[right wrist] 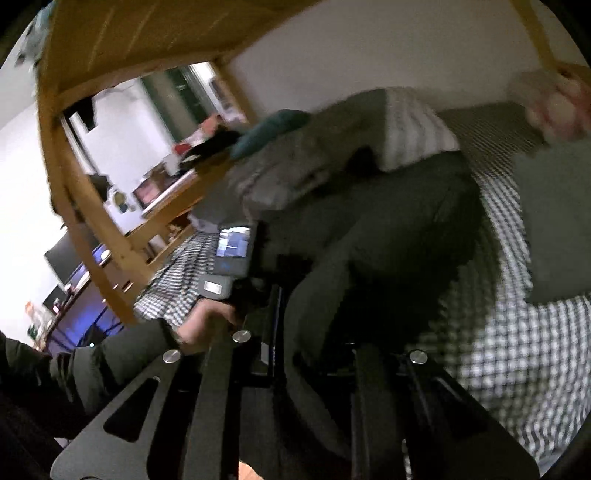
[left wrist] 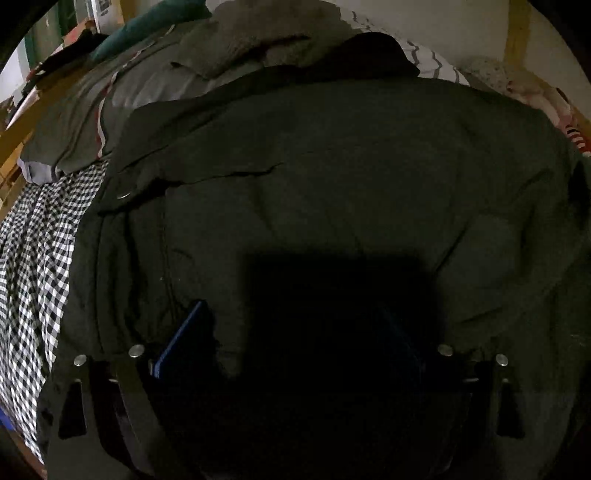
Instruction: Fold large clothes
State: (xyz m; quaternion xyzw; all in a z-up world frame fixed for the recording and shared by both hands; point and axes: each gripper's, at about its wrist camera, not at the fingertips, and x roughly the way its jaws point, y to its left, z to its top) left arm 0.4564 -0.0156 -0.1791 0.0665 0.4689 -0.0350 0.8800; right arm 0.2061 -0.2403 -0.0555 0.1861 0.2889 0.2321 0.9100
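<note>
Mostly dark matte jacket [left wrist: 332, 177], checked gingham sheet [left wrist: 33, 258]

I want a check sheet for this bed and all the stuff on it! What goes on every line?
Surface: bed with a black-and-white checked sheet.
Job's things: big dark green jacket spread on the bed, a metal snap on its flap.
Clutter: heap of grey-green clothes, teal pillow and striped white cloth beyond the jacket.
Grippers: left tool open, low over the jacket; right tool shut on a fold of the jacket, picture blurred.
Cables: nothing seen.
Surroundings: wooden bunk frame and white wall.
</note>
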